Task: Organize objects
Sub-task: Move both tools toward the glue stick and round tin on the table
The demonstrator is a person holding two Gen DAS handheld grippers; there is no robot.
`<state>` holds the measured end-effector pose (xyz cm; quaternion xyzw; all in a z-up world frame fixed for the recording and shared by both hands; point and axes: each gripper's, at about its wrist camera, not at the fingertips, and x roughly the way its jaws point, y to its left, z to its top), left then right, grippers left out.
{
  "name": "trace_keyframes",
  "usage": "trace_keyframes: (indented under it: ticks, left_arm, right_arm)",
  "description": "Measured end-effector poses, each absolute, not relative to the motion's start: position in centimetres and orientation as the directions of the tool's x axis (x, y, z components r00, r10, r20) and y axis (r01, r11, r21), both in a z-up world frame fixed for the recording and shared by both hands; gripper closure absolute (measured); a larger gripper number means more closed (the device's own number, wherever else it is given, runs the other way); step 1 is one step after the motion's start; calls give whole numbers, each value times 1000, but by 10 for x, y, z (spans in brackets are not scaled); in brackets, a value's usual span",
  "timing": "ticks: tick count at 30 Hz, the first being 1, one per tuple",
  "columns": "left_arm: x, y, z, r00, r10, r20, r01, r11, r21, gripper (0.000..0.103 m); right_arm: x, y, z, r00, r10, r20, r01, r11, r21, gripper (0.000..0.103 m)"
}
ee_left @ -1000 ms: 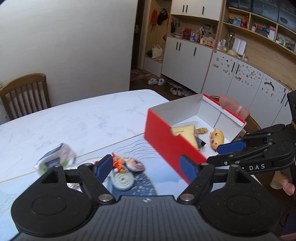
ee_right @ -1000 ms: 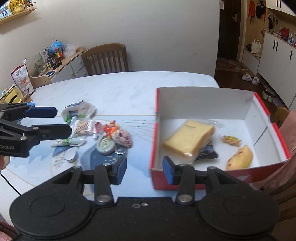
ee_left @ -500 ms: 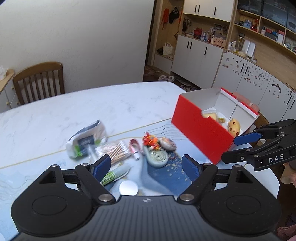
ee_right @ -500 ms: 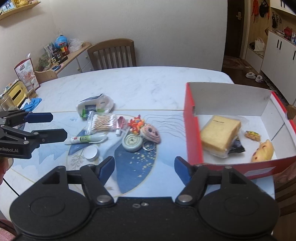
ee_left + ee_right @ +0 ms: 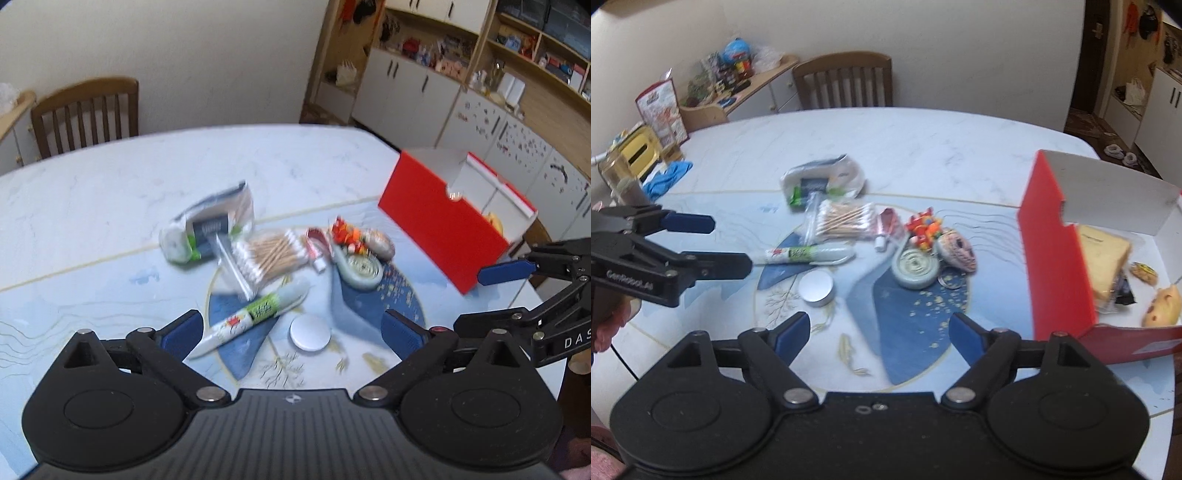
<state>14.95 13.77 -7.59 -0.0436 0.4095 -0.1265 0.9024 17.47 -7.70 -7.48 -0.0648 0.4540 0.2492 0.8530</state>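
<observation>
Both my grippers, left (image 5: 291, 330) and right (image 5: 879, 332), have just been opening, nothing between them. Bread (image 5: 1102, 258) sits in the box (image 5: 1056, 258); the pile, swabs (image 5: 846, 219) and tube (image 5: 809, 254), waits on the table (image 5: 886, 140).

Both tongs, left (image 5: 291, 332) and right (image 5: 879, 338), have swung from the red box (image 5: 1056, 258) toward the scattered clutter, jaws just opened wide, empty.

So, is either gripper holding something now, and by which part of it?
Nothing is held. The left gripper and the right gripper are both open and empty; their jaws have just been opening above the marble table.
</observation>
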Motion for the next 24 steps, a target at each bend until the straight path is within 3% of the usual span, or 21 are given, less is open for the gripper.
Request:
trace_keyframes:
  ticks: [20,24]
  left_arm:
    - [187,154,-131,602,-230,-764,334,942,-20,0]
    - [193,154,-138,607,-229,-761,343,939,-9,0]
  right_arm:
    - [184,-4,-122,390,338,-856,-574,817,61,21]
    - [190,3,-129,394,334,-856,-579,814,52,25]
